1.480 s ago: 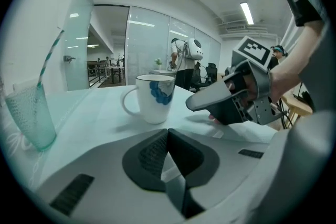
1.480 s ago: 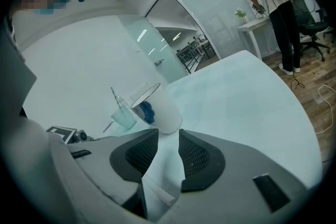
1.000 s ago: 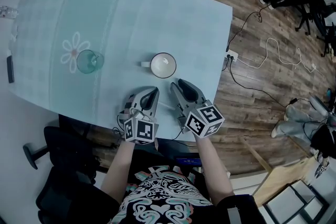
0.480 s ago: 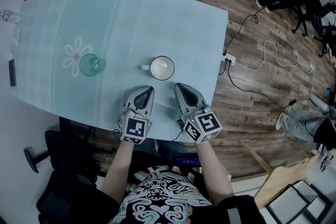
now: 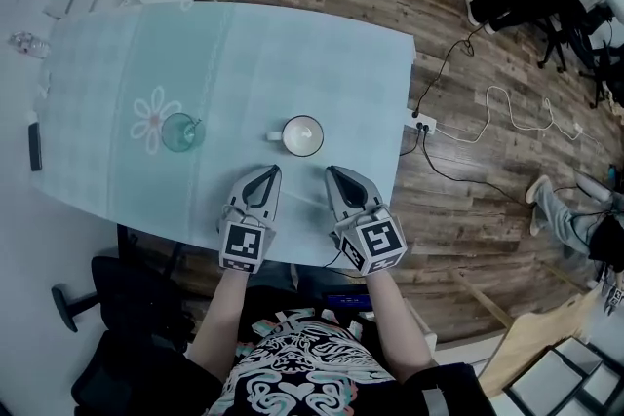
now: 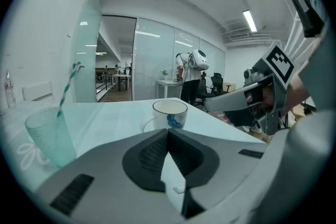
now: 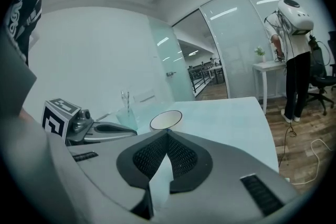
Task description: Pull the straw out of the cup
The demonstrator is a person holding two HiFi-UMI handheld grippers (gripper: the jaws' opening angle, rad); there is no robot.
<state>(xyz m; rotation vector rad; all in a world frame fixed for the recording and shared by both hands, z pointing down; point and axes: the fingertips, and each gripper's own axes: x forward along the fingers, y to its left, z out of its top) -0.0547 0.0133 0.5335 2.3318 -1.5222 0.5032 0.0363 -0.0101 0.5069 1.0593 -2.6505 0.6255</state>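
A green glass cup (image 5: 180,132) with a striped straw (image 6: 66,92) stands on the pale table (image 5: 244,44), left of centre. The straw leans in the cup (image 6: 47,134). My left gripper (image 5: 269,171) is shut and empty near the front edge, to the right of the cup and well apart from it. My right gripper (image 5: 333,172) is beside it, also shut with nothing in it. In the right gripper view the cup (image 7: 126,116) shows small beyond the left gripper (image 7: 102,129). Both sets of jaws meet at their tips (image 6: 168,131) (image 7: 167,134).
A white mug (image 5: 302,135) stands between and just beyond the two grippers, and shows close ahead as the mug (image 6: 169,114) (image 7: 166,119). A dark phone (image 5: 35,147) lies at the table's left edge. Cables and a power strip (image 5: 421,122) lie on the wooden floor at the right.
The head view has shifted, so the table sits lower and smaller in the frame. Both grippers stay shut near the front edge; the left one now points straighter ahead.
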